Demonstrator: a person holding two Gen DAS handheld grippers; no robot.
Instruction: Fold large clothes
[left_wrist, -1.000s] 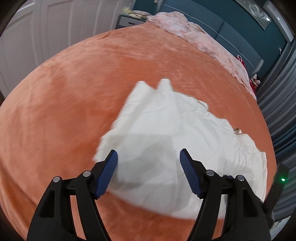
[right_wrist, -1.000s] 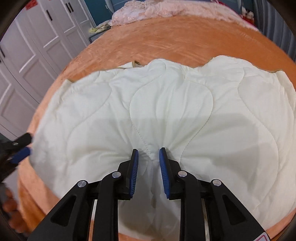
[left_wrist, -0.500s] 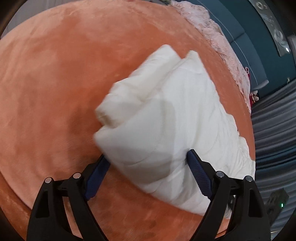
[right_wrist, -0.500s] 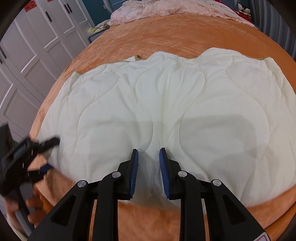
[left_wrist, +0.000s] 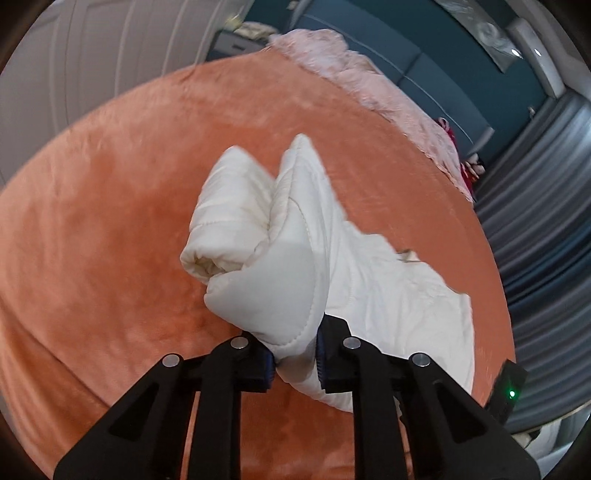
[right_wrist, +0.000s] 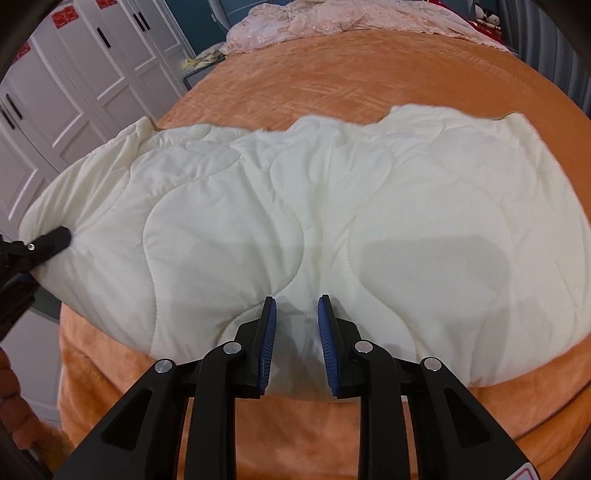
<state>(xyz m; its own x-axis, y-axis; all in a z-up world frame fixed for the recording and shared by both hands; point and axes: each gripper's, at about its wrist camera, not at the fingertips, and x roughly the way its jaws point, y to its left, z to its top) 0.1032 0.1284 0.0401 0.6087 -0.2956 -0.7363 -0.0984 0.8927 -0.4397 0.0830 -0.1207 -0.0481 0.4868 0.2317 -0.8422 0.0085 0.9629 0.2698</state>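
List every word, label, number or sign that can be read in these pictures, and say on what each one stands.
No text can be read.
Red stickers on the white wardrobe doors: too small and blurred to read.
Red-edged label on the right gripper: cut off by the picture edge, unreadable.
White quilt and orange bedspread: no writing visible.
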